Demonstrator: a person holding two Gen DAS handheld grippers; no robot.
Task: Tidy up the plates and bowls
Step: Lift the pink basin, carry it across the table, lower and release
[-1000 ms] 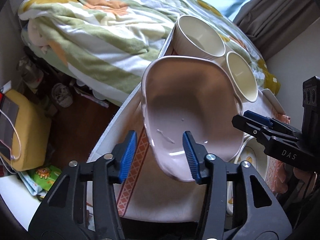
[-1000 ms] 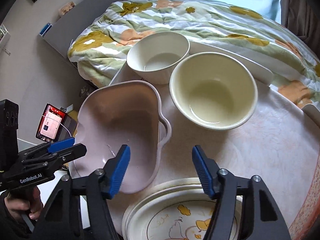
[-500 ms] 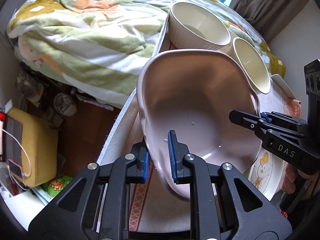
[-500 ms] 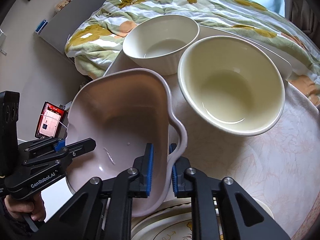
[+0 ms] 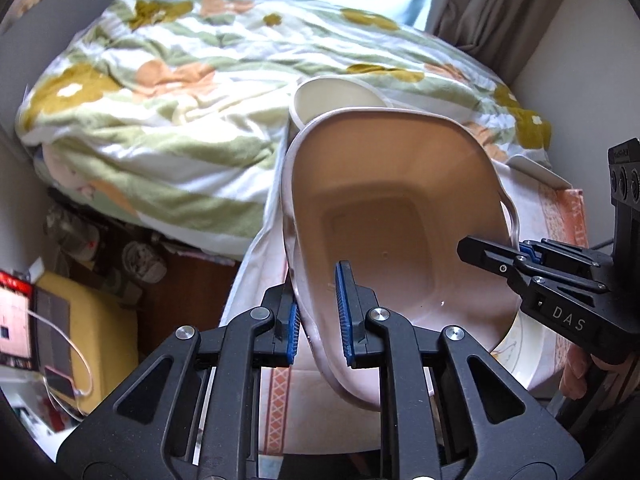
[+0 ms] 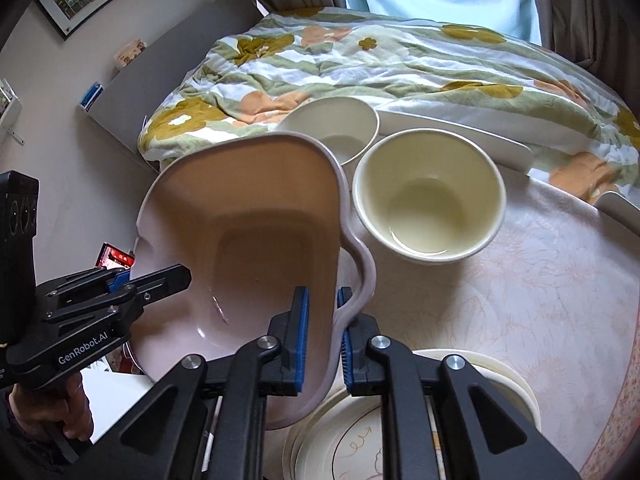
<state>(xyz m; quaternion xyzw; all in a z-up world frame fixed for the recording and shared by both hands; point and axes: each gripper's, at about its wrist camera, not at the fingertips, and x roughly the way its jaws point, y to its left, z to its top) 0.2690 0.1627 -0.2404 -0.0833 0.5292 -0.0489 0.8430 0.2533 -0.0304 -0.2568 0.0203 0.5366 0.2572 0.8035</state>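
Observation:
A pink handled dish is held off the table by both grippers. My left gripper is shut on its left rim. My right gripper is shut on its right rim beside the handle; the dish fills that view's left side. A cream bowl and a white bowl stand behind it on the round table. A stack of cream plates with a drawing lies under the right gripper. The white bowl peeks over the dish in the left wrist view.
A flowered quilt covers the bed behind the table. A white tray lies at the table's far edge. Left of the table the floor holds a yellow box, a phone and clutter.
Both grippers closed on the pink dish's opposite rims, then lifted it up off the table and toward the plates.

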